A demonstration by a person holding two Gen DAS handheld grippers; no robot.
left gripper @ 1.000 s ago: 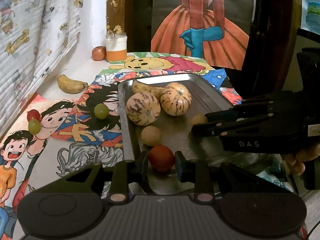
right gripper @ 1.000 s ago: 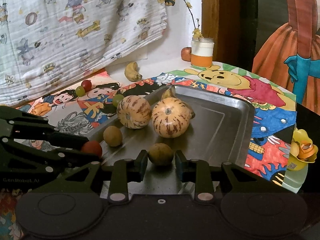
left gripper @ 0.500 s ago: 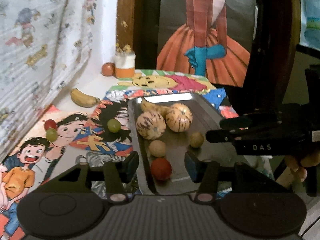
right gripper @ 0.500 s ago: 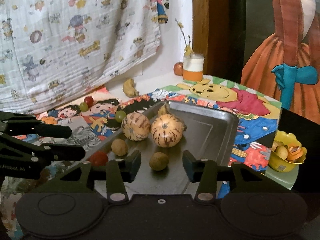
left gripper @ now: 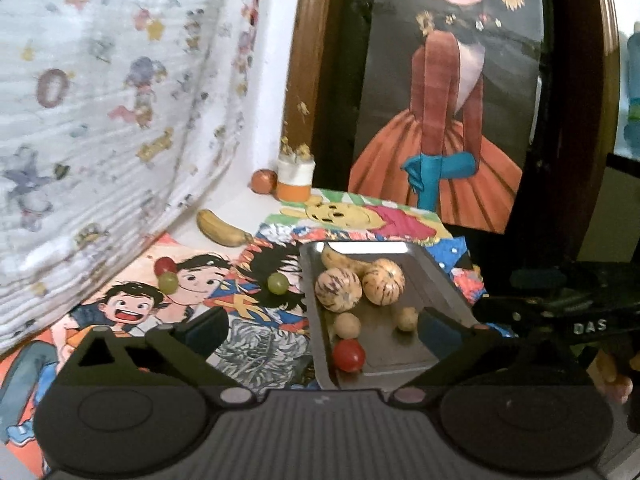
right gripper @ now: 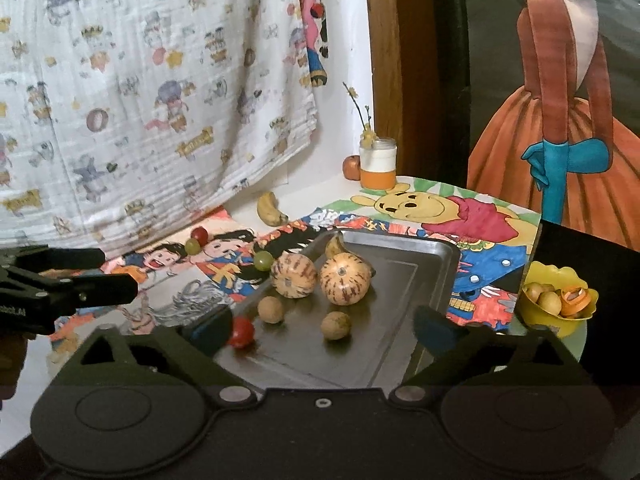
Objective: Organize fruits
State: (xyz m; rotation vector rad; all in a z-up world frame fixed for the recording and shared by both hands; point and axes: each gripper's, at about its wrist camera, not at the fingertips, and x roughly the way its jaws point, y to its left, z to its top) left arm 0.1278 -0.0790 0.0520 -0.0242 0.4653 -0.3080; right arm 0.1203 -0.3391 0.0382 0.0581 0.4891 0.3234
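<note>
Opening wide, the left hand-held gripper and the right hand-held gripper both hang above the near end of the metal tray — nothing gripped by either. In the tray lie two striped melons, a red tomato at the near left rim and two small tan fruits. Out on the table's cartoon cloth — a green grape just beside the tray, a banana farther back.
</note>
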